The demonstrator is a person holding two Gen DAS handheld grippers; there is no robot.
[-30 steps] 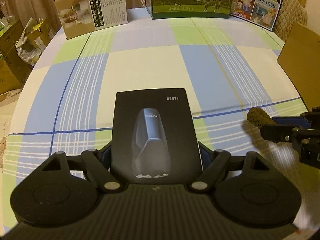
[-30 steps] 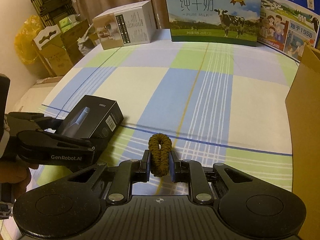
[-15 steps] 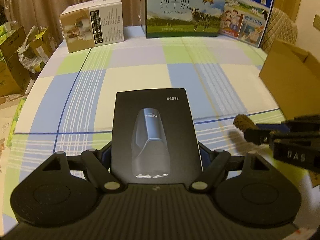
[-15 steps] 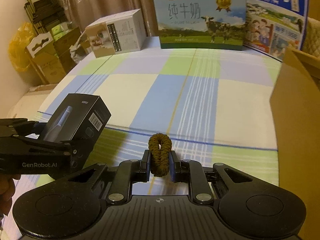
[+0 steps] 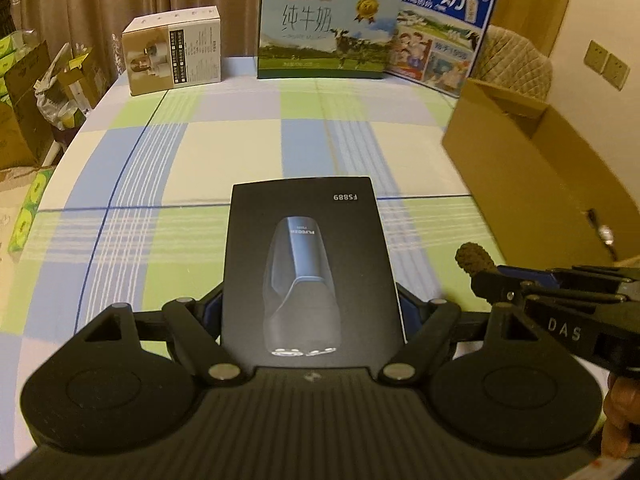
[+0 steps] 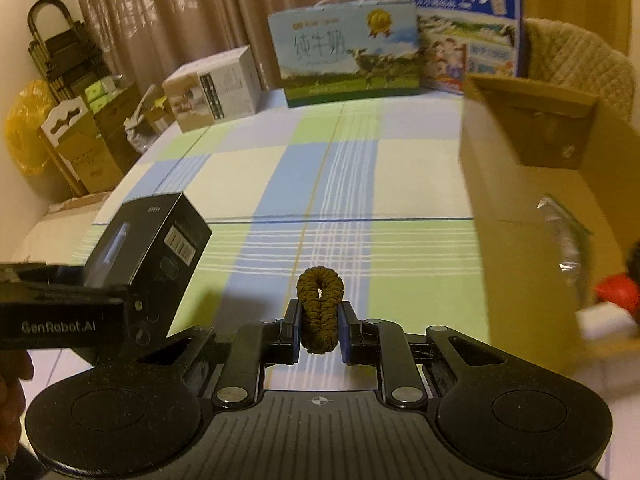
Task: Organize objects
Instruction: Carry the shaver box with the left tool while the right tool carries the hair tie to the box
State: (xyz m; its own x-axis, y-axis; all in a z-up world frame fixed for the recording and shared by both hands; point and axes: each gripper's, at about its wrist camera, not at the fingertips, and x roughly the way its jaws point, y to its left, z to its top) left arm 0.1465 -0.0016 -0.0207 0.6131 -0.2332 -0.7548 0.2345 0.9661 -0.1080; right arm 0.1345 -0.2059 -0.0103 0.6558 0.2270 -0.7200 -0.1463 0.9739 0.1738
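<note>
**Black box and brown braid held above the checked cloth**

Black and matte, the left gripper (image 5: 310, 312) pinches a black shaver box (image 5: 310, 264) between its two fingers, the box lying flat with its printed face up and the code "FS889" at its far end. From the right wrist view the same box (image 6: 148, 248) shows tilted, its barcode side turned toward the camera, clear of the cloth beneath it.

Beside it, the right gripper (image 6: 319, 328) is pressed onto a brown braided loop (image 6: 319, 304), which stands upright between the blue-lined pads with its rounded end pointing away. In the left wrist view that loop (image 5: 476, 258) pokes out ahead of the right gripper (image 5: 486, 276), just to the right of the box.

Below both lies the surface (image 5: 248, 148), covered in a cloth of blue, green and cream checks. An open cardboard box (image 6: 532, 184) stands at the right edge, near the right gripper; something red and white shows blurred at its near corner. Along the far edge stand a white-and-tan carton (image 5: 174, 54), a milk carton with a cow scene (image 5: 326, 46) and a blue milk carton (image 5: 440, 28) beside it.
</note>
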